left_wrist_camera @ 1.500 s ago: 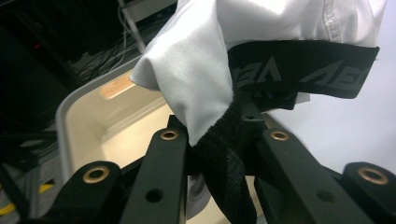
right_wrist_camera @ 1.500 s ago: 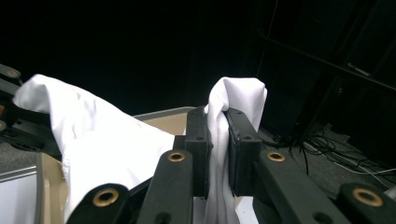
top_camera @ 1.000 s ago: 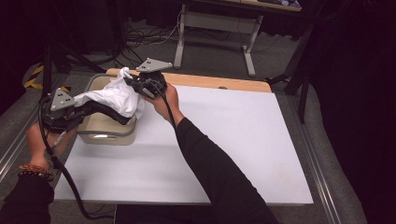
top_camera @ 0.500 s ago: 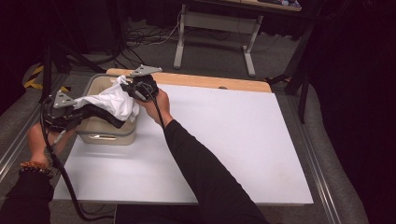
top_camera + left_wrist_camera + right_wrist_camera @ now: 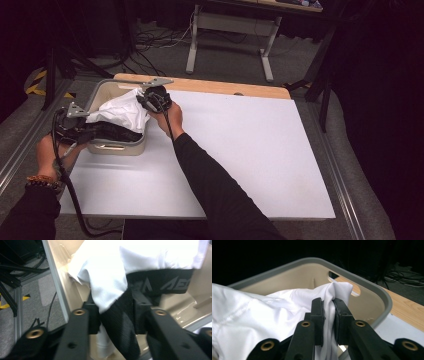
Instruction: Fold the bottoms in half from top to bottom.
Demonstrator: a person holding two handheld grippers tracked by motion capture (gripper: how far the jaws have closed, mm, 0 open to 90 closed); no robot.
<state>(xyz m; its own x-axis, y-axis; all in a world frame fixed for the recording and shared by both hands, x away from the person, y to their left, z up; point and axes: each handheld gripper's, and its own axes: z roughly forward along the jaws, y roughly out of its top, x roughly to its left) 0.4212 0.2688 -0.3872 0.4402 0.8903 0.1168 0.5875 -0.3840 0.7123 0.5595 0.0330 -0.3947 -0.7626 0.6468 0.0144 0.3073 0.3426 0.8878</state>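
Note:
A beige basket (image 5: 118,148) with a grey rim stands at the table's left. A white garment (image 5: 119,110) is heaped in it over a black garment (image 5: 120,133). My left gripper (image 5: 106,131) reaches in from the left, shut on the black garment (image 5: 121,327), whose waistband carries grey lettering. The white garment (image 5: 112,270) drapes over those jaws (image 5: 113,308). My right gripper (image 5: 146,102) is at the basket's right side, shut on a fold of the white garment (image 5: 262,315). That fold stands pinched between the jaws (image 5: 329,302) above the basket rim (image 5: 372,285).
The white table top (image 5: 250,145) stretches right of the basket, with a wooden strip (image 5: 225,87) along its far edge. Metal rails (image 5: 20,145) run along the table's sides. A desk frame (image 5: 225,25) and cables lie on the floor beyond.
The right gripper has sunk a little toward the basket with the white garment, and the heap sits lower. The left gripper has shifted slightly right, still on the black garment.

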